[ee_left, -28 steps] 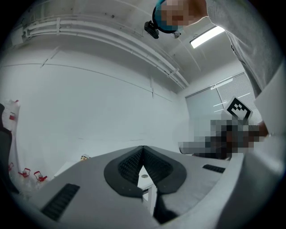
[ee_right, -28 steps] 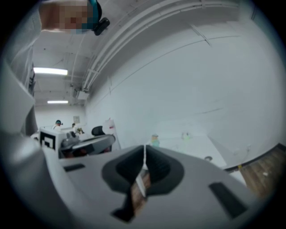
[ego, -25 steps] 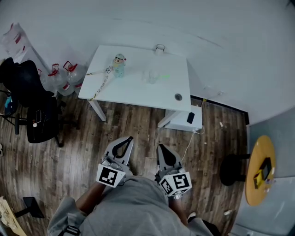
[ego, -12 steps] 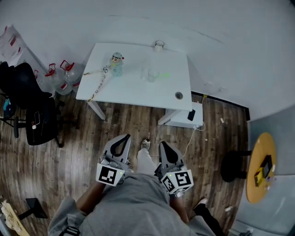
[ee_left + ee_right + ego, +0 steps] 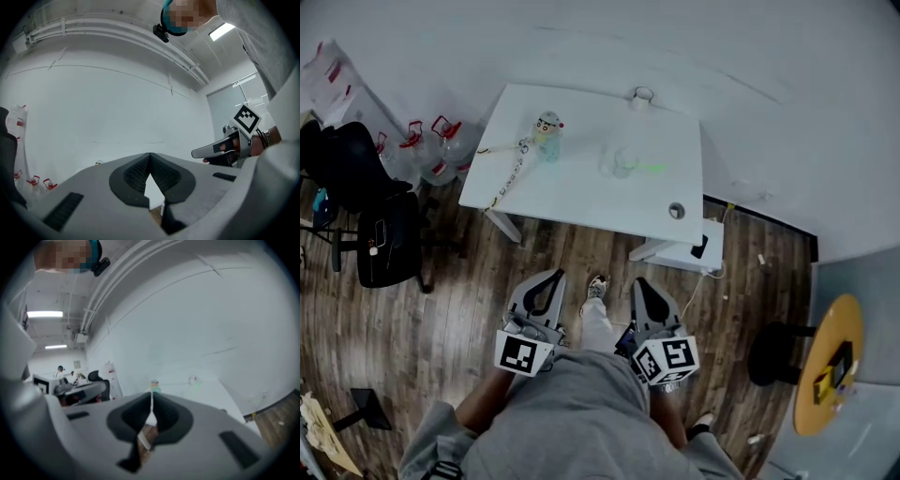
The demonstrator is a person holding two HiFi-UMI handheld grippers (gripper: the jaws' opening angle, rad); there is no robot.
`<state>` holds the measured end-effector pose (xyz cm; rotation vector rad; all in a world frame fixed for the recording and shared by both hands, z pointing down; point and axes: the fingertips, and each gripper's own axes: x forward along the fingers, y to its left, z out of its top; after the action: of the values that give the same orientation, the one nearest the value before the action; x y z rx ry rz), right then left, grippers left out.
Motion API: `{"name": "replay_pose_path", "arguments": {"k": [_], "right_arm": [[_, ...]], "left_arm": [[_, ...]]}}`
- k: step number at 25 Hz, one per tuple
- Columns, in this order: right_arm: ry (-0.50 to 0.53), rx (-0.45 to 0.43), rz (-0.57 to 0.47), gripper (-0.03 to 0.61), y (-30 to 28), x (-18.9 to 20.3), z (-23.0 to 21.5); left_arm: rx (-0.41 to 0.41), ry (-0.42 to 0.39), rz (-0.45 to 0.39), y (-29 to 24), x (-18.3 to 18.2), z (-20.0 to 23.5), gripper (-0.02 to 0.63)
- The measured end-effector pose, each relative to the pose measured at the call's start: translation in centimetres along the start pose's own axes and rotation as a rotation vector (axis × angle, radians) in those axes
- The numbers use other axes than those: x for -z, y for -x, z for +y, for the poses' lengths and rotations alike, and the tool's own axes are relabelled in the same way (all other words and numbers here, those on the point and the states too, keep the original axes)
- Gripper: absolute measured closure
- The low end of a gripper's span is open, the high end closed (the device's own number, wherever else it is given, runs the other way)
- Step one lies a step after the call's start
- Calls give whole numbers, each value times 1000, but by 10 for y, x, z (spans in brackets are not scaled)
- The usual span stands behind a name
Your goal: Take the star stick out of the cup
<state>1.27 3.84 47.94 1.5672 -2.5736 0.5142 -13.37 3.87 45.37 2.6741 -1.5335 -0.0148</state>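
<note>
left gripper [image 5: 551, 277]: jaws together, empty | right gripper [image 5: 639, 283]: jaws together, empty | cup [image 5: 622, 161]: probably clear, on white table [image 5: 581, 192], well apart from both

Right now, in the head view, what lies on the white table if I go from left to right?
thin chain → small figure bottle → clear cup → round dark disc near the table's right edge

The person is holding both claws low in front of the body, side by side and a little apart, jaws pointing toward the far side. The left claw [image 5: 551, 277] is showing its jaws closed tip to tip and empty. The right claw [image 5: 640, 283] is closed and empty likewise. The left forearm [image 5: 478, 405] is bending close beside the torso.
</note>
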Motion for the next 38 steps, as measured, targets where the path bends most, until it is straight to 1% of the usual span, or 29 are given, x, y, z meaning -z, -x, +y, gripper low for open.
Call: {"name": "replay_pose_path", "arguments": {"k": [8, 13, 18, 25, 30, 36, 38], "right_arm": [[-23, 4, 31, 541, -53, -11, -41], [-21, -2, 47, 541, -85, -24, -69], [-20, -16, 61, 541, -113, -37, -96], [-18, -47, 63, 541, -148, -51, -131], [-6, -78, 72, 543, -165, -55, -149], [-10, -102, 84, 541, -177, -57, -165], [-15, -99, 90, 541, -178, -56, -172]], "left_arm": [[7, -18, 32, -56, 7, 17, 583], [7, -28, 33, -96, 4, 25, 584], [-17, -17, 38, -130, 1, 31, 583], [-55, -26, 41, -172, 0, 39, 583], [-80, -17, 41, -194, 2, 37, 583], [-65, -42, 44, -217, 1, 25, 584], [-62, -38, 46, -222, 1, 21, 583]]}}
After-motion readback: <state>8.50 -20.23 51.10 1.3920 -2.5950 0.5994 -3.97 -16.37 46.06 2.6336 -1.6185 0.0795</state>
